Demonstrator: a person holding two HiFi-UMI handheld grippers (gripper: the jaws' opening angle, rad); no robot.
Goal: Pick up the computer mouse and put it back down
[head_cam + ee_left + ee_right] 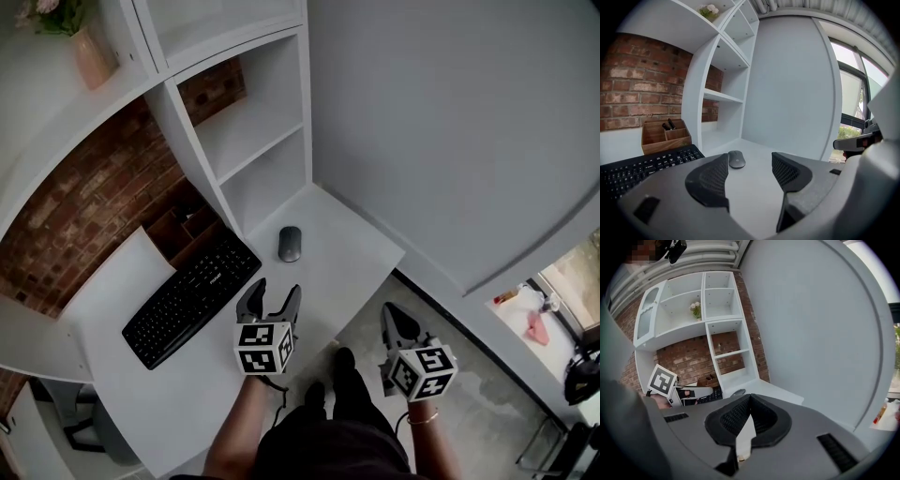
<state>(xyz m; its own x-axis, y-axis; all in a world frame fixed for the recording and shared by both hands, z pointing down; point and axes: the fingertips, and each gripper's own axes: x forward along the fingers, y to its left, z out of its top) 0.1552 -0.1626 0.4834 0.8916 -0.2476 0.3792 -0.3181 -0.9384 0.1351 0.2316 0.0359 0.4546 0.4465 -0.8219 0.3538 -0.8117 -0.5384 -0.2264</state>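
A dark grey computer mouse [290, 244] [736, 159] [738, 392] lies flat on the white desk [352, 258], just right of the keyboard's far end. My left gripper [275, 291] [749, 161] hovers over the desk a short way on the near side of the mouse, open, with nothing between its fingers. In the left gripper view the mouse sits ahead, near the left finger's tip. My right gripper [390, 315] [750, 397] is off the desk's right edge, above the floor, its tips together and empty.
A black keyboard [192, 295] [642, 168] lies left of the mouse. Behind it stands a wooden organiser [187, 230] [665, 136] against the brick wall. White shelving [248, 131] rises behind the mouse, and a plain wall closes the desk's right side. A pink vase [92, 56] stands high up.
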